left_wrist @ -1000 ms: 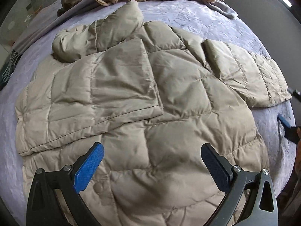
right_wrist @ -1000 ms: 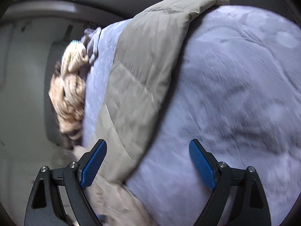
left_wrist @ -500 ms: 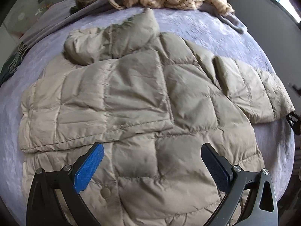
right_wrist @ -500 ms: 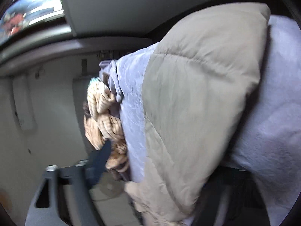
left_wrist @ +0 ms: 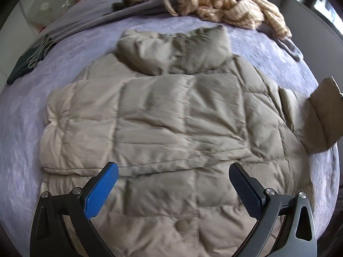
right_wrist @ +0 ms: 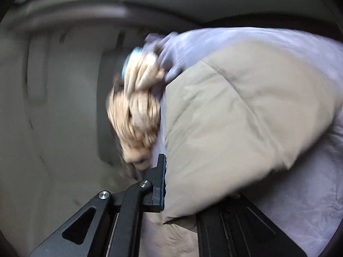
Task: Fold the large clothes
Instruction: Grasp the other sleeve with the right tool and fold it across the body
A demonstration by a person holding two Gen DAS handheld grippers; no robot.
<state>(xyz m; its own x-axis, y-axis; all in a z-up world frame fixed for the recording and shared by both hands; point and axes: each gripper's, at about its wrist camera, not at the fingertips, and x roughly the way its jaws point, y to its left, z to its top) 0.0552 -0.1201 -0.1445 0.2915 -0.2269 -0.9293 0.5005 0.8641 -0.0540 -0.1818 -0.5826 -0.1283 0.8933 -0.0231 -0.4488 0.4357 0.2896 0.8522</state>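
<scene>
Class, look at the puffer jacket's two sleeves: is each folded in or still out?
One is folded: it lies flat across the puffer jacket. The other sleeve is not: the right gripper, just closed on it, holds its cuff off the bed.

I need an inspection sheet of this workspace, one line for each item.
Surface: lilac bedspread, mostly covered.
Job's things: beige puffer jacket lying flat, one sleeve folded across it; other sleeve lifted.
Clutter: cream striped garment, grey garment and dark fringed scarf along the far edge.
Grippers: left gripper open above the jacket; right gripper just closed on the sleeve.
Cables: nothing seen.
Surroundings: pale wall, blurred.
</scene>
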